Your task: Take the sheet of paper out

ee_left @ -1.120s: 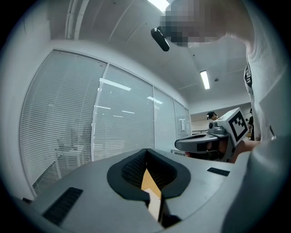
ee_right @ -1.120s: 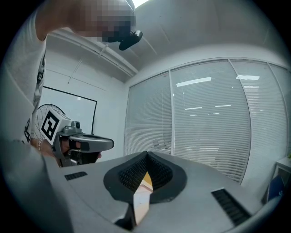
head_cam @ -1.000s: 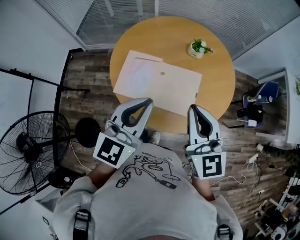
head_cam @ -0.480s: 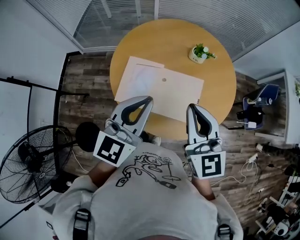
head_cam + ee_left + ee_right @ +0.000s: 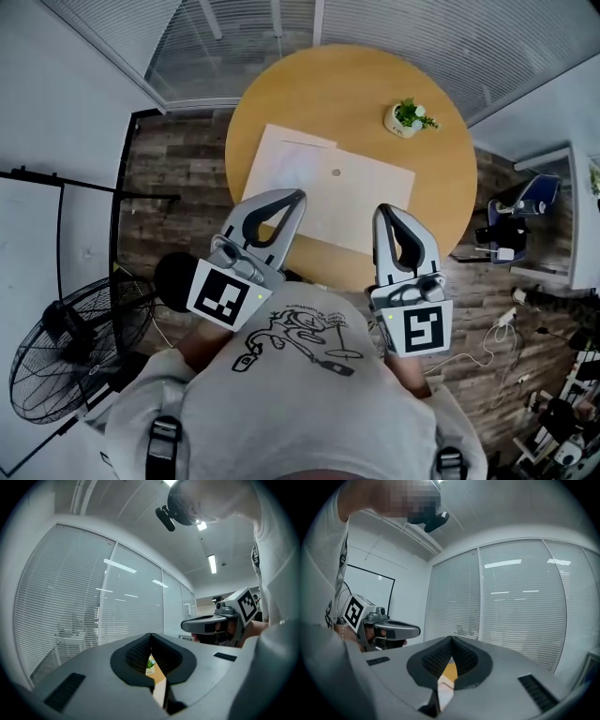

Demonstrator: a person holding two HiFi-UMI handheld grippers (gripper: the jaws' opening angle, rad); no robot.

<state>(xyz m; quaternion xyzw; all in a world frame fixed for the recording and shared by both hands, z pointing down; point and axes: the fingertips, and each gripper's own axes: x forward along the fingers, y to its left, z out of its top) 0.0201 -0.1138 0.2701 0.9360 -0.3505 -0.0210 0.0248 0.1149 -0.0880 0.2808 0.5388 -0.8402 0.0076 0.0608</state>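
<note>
A small potted plant (image 5: 406, 117) sits on the round wooden worktop (image 5: 441, 183) at upper right; a black fan (image 5: 66, 352) stands on the plank floor (image 5: 173, 178) at lower left.

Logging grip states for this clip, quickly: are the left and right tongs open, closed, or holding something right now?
Left tongs: closed, holding nothing.
Right tongs: closed, holding nothing.

Round wooden table (image 5: 347, 84) with envelope (image 5: 366, 202), potted plant (image 5: 408, 116)
</note>
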